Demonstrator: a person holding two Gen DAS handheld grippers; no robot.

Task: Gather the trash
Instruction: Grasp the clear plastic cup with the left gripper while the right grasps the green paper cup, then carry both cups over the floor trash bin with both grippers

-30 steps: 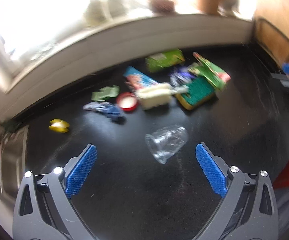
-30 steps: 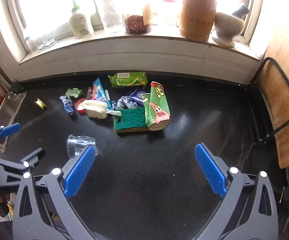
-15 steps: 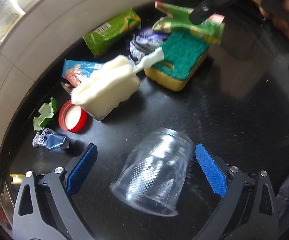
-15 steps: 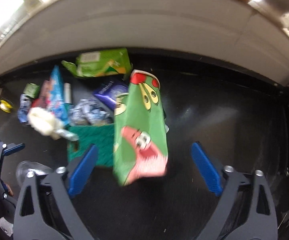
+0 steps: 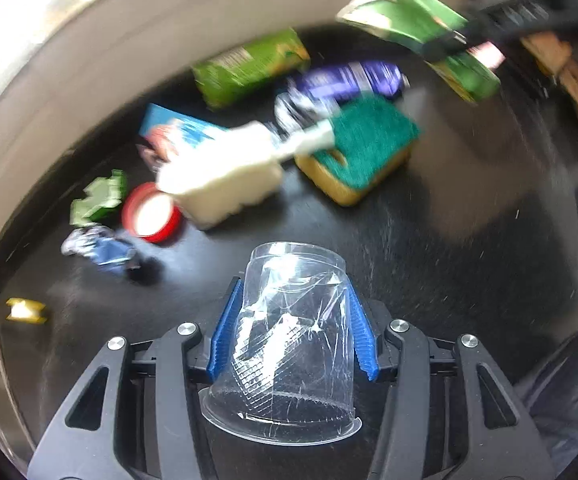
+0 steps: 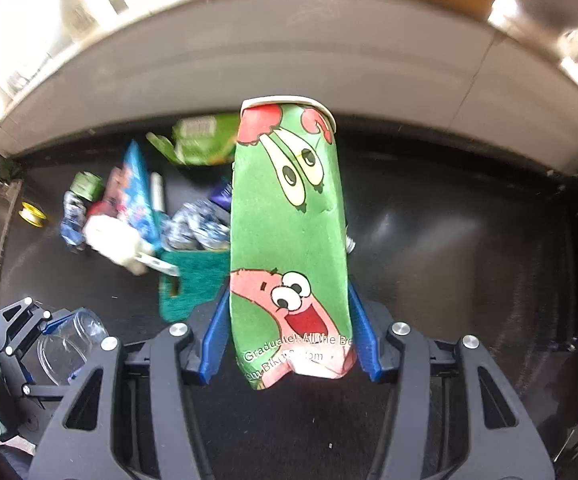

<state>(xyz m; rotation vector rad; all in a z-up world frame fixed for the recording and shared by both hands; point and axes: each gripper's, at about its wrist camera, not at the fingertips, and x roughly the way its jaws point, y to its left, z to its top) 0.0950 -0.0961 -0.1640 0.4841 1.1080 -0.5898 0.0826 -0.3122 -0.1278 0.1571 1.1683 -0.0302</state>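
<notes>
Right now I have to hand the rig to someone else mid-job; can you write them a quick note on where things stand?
Left gripper: shut on the clear plastic cup, which is crumpled, rim toward the camera.
Right gripper: shut on the flattened green cartoon paper cup.
Done: both cups are gripped; neither is binned, and no bin is in view.
Left on the black counter: green wrapper, purple wrapper, blue packet, red lid, small green scrap, crumpled blue-white wrapper, yellow scrap.
The green-and-yellow sponge and white brush may not be trash.
</notes>
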